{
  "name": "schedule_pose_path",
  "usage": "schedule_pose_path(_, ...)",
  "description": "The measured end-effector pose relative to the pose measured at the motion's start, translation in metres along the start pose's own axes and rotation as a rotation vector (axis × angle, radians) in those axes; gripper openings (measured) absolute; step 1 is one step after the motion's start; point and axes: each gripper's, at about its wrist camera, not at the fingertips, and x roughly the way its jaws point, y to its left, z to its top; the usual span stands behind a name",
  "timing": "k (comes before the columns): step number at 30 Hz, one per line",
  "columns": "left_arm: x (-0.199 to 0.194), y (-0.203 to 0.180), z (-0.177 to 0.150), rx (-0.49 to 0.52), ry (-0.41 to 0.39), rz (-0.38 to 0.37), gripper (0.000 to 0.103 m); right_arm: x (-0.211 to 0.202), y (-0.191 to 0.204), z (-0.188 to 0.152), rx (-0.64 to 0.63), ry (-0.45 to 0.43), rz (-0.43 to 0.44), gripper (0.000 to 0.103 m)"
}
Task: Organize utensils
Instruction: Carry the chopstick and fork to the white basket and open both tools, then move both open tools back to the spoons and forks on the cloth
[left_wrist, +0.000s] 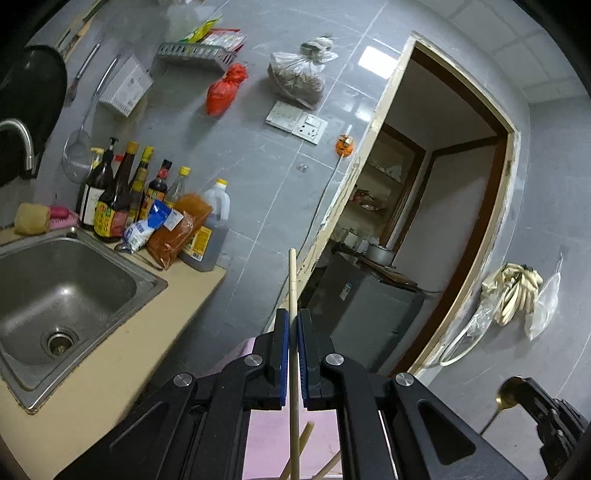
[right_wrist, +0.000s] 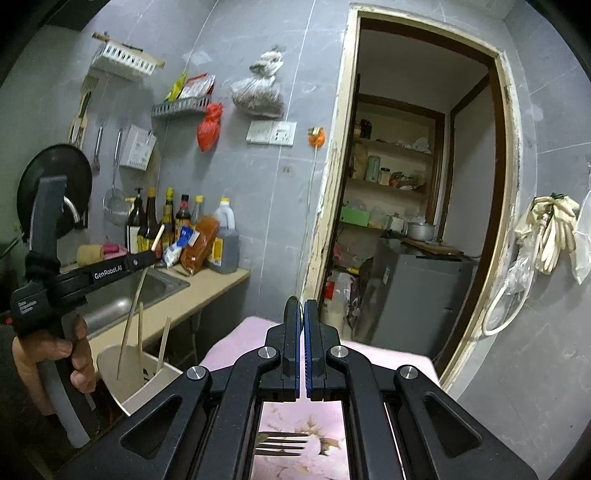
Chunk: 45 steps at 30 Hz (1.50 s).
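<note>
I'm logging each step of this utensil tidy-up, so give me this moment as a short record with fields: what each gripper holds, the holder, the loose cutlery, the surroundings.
left gripper: shut on a single chopstick, held near upright
right gripper: shut on a gold spoon, its bowl above the pads
utensil holder: white, by the counter edge, three chopsticks standing in it
loose cutlery: fork lying on the pink floral cloth
surroundings: steel sink on the left, sauce bottles behind it
</note>
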Motion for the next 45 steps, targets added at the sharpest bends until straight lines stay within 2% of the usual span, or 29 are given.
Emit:
schedule_pose_path(3, -0.004, -0.004, -0.008, 0.039, -0.023, 0.005, 0.005, 0.009, 0.006, -0.009, -0.008, 0.027, 0.006, 0.002)
schedule_pose_path(7, -0.004, -0.008, -0.014, 0.083, -0.014, 0.001, 0.005, 0.017, 0.011, -0.018, -0.013, 0.053, 0.023, 0.002)
schedule_pose_path(14, -0.012, -0.005, -0.018, 0.095, 0.055, -0.02, 0.005, 0.024, 0.013, -0.031, 0.006, 0.115, 0.077, 0.003)
schedule_pose_path(18, -0.021, -0.006, -0.022, 0.107, 0.099, -0.008, 0.006, 0.025, 0.013, -0.037, 0.01, 0.158, 0.091, 0.004)
schedule_pose_path(19, -0.023, -0.006, -0.024, 0.114, 0.11, -0.013, 0.006, 0.024, 0.012, -0.038, 0.015, 0.164, 0.095, 0.005)
schedule_pose_path(21, -0.024, -0.009, -0.027, 0.132, 0.145, -0.003, 0.007, 0.02, 0.009, -0.038, 0.022, 0.164, 0.094, 0.016)
schedule_pose_path(23, -0.025, -0.01, -0.027, 0.138, 0.175, 0.011, 0.007, 0.015, 0.006, -0.037, 0.041, 0.152, 0.098, 0.037)
schedule_pose_path(25, -0.029, -0.012, -0.026, 0.149, 0.197, 0.03, 0.008, 0.007, 0.0, -0.034, 0.066, 0.137, 0.099, 0.041)
schedule_pose_path(27, -0.033, -0.018, -0.025, 0.179, 0.22, 0.063, 0.013, 0.004, -0.006, -0.032, 0.075, 0.144, 0.083, 0.041)
schedule_pose_path(28, -0.035, -0.02, -0.024, 0.189, 0.229, 0.066, 0.022, 0.001, -0.011, -0.032, 0.085, 0.149, 0.075, 0.041)
schedule_pose_path(29, -0.038, -0.022, -0.024, 0.192, 0.236, 0.065, 0.037, -0.002, -0.014, -0.032, 0.095, 0.151, 0.072, 0.044)
schedule_pose_path(30, -0.043, -0.024, -0.023, 0.184, 0.233, 0.057, 0.046, -0.007, -0.019, -0.032, 0.11, 0.15, 0.064, 0.048)
schedule_pose_path(31, -0.048, -0.026, -0.022, 0.17, 0.22, 0.047, 0.063, -0.011, -0.025, -0.032, 0.121, 0.144, 0.057, 0.056)
schedule_pose_path(32, -0.056, -0.027, -0.021, 0.149, 0.193, 0.038, 0.075, -0.016, -0.03, -0.031, 0.13, 0.137, 0.049, 0.063)
schedule_pose_path(36, -0.068, -0.042, -0.018, 0.144, 0.173, 0.044, 0.084, -0.033, -0.054, -0.03, 0.156, 0.122, 0.011, 0.076)
schedule_pose_path(38, -0.072, -0.051, -0.019, 0.16, 0.17, 0.051, 0.093, -0.042, -0.067, -0.031, 0.173, 0.109, -0.01, 0.093)
schedule_pose_path(40, -0.076, -0.062, -0.02, 0.175, 0.158, 0.056, 0.101, -0.053, -0.082, -0.031, 0.188, 0.088, -0.039, 0.102)
schedule_pose_path(45, -0.086, -0.09, -0.029, 0.213, 0.137, 0.077, 0.103, -0.071, -0.115, -0.035, 0.203, 0.063, -0.075, 0.102)
